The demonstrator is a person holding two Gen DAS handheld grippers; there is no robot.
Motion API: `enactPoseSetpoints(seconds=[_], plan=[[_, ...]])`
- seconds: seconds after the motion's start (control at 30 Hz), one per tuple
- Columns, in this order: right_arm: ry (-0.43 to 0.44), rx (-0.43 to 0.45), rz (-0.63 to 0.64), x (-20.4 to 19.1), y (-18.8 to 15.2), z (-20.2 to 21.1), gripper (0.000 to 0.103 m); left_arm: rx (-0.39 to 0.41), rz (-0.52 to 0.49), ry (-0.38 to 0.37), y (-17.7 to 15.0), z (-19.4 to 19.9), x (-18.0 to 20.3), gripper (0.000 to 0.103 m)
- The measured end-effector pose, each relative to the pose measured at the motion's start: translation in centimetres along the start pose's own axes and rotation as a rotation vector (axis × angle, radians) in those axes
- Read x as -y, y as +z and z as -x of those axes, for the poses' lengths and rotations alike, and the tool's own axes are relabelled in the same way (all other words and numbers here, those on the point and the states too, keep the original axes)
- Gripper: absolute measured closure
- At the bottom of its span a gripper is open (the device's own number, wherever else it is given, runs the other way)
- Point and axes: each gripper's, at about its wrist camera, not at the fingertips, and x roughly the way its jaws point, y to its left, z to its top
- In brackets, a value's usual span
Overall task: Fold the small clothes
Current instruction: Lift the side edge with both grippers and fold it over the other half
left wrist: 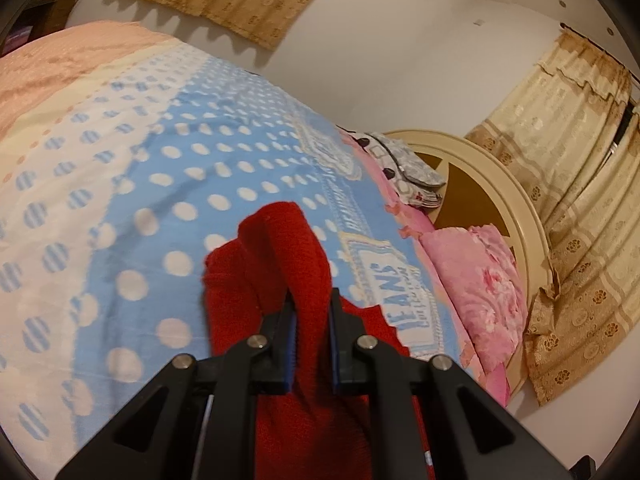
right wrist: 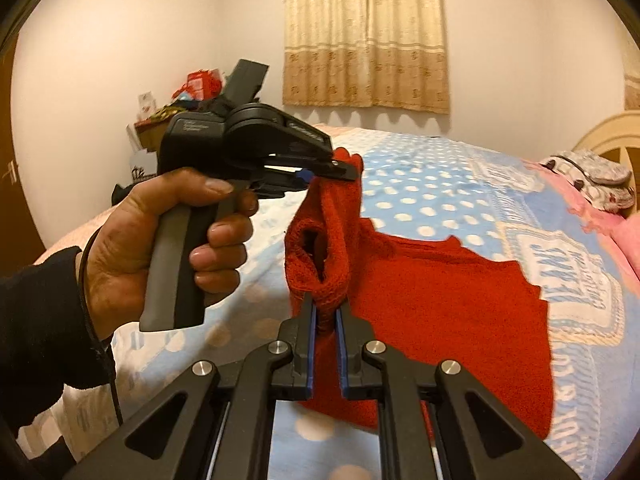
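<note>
Two black grippers, left gripper (right wrist: 340, 170) and right gripper (right wrist: 326, 320), each pinch shut on a fuzzy red knitted garment (right wrist: 440, 280), lifting it above a polka-dot blue blanket (right wrist: 420, 192).

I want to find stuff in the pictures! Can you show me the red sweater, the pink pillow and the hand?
red sweater (right wrist: 440, 288): right wrist view, on its flat body.
pink pillow (left wrist: 476, 280): left wrist view, on its flowered front.
hand (right wrist: 160, 240): right wrist view, on the palm gripping the handle.

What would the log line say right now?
left gripper: shut on sweater | right gripper: shut on sweater | sweater: partly lifted off bed
</note>
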Motion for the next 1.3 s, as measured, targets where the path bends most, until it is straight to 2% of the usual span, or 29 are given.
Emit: enactPoseSetpoints(seconds=[0.37, 0.73, 1.03, 1.3], plan=[[-0.032, 0.039, -0.097, 4.8, -1.3, 3.3, 0.096, -0.046, -0.060, -0.027, -0.5, -4.0, 5.4, 0.090], [-0.057, 0.020, -0.214, 9.9, -3.1, 5.0, 0.096, -0.133, -0.120, -0.041, -2.0, -9.0, 8.7, 0.090], [-0.041, -0.027, -0.353, 13.8, -6.4, 4.8, 0.096, -0.214, -0.220, 0.008, -4.3, -12.5, 11.6, 0.090], [-0.012, -0.054, -0.466, 16.4, -8.8, 4.7, 0.096, -0.245, -0.319, 0.069, -6.1, -14.8, 13.4, 0.090]])
